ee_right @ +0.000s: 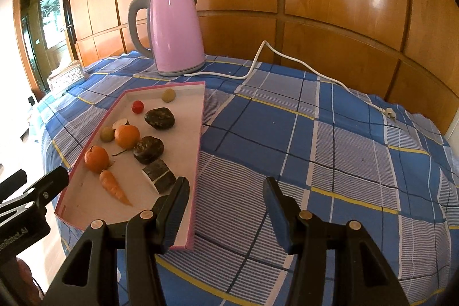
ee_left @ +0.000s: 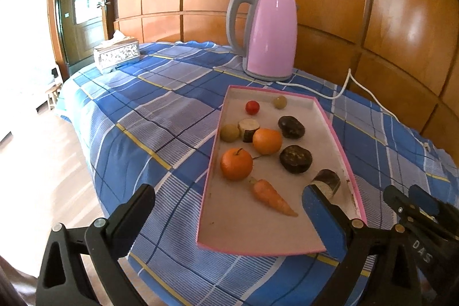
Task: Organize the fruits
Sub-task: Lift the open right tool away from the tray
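Two oranges (ee_left: 236,164), one carrot (ee_left: 272,197) in tray (ee_left: 341,134); left gripper (ee_left: 226,205), right gripper (ee_right: 226,200) jaws apart, empty.

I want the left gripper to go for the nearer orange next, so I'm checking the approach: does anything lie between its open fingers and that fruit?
Nothing visible blocks it. The left gripper is open, and the nearer orange lies ahead in the tray. The carrot lies just beside the path.

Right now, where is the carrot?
The carrot lies near the front end of the pink tray, just in front of the stemmed orange.
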Motion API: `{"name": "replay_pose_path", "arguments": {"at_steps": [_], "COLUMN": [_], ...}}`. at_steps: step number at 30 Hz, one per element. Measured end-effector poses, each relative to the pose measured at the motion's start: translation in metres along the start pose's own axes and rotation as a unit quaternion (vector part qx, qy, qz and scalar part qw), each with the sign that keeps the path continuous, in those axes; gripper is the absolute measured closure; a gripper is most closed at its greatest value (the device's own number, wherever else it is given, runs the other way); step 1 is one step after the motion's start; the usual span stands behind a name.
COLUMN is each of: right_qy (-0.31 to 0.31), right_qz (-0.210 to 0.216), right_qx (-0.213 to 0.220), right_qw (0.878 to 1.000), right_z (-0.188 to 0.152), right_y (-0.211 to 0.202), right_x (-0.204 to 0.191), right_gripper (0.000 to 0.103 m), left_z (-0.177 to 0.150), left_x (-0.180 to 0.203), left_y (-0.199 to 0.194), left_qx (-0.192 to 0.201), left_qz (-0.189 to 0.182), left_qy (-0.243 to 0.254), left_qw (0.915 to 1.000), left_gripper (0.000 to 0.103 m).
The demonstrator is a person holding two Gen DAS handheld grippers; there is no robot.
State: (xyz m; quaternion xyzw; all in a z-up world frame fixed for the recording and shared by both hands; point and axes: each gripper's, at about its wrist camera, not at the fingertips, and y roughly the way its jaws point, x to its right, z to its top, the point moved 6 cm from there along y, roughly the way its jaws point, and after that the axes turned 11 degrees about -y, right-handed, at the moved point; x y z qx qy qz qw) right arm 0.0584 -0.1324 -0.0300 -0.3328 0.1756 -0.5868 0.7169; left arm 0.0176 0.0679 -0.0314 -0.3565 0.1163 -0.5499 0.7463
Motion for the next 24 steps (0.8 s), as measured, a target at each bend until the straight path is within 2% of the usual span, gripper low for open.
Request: {"name": "replay_pose_path", "arguments": {"at_steps": [24], "right_qy": [-0.003], "right_qz": [0.001], "right_qx": [-0.003], "right_qw": [1.0], "right_z": [-0.0023], "right_y": [0.0038], "right_x": [-0.0031], "right_gripper": [0.049], "left_z": [-0.0034], "left_x": [0.0025], "left_y": [0.0055], "left_qx": [-0.011], "left_qz": [-0.011], "left_qy": [0.007], "left_qw": [0.9999], "left_gripper": [0.003]}}
